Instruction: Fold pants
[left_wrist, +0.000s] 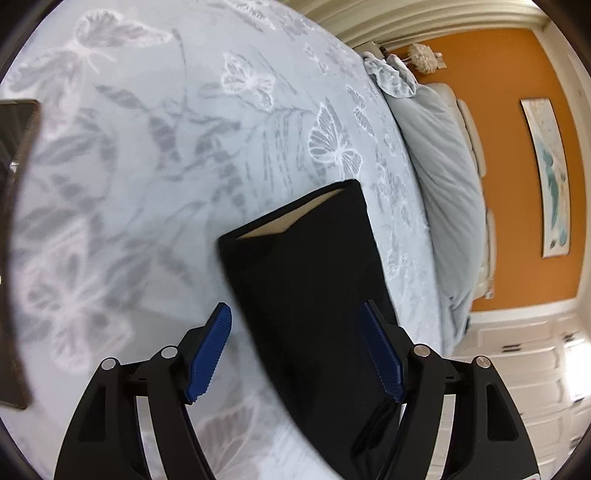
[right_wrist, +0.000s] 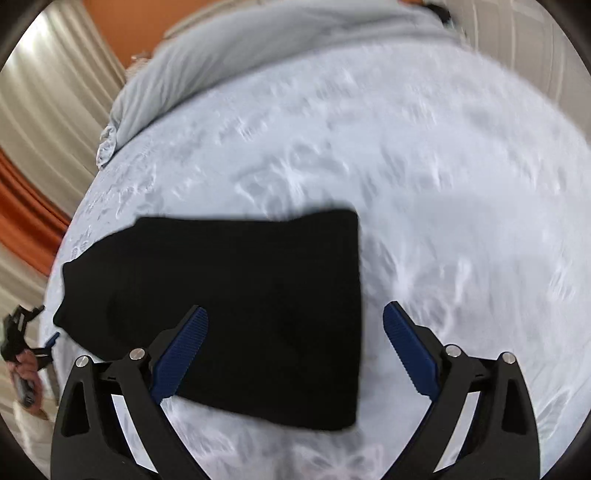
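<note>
**Folded pants on the bed, both grippers released**

We find the black pants (right_wrist: 236, 314) lying folded into a compact rectangle on the butterfly-print bedspread (left_wrist: 147, 166). Our left gripper (left_wrist: 299, 350) stands wide above one end of them, its pads not pressing the cloth. Our right gripper (right_wrist: 295, 347) is spread wide with nothing clamped. A rolled pale duvet (left_wrist: 443, 177) lies along the far side, against the orange wall (left_wrist: 517, 184). No object obstructs the pants.

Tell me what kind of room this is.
Most likely a bedroom. The black folded pants lie on a pale blue butterfly-print bedspread, a rolled pale grey duvet lies along its edge, and a framed picture hangs on the orange wall.
</note>
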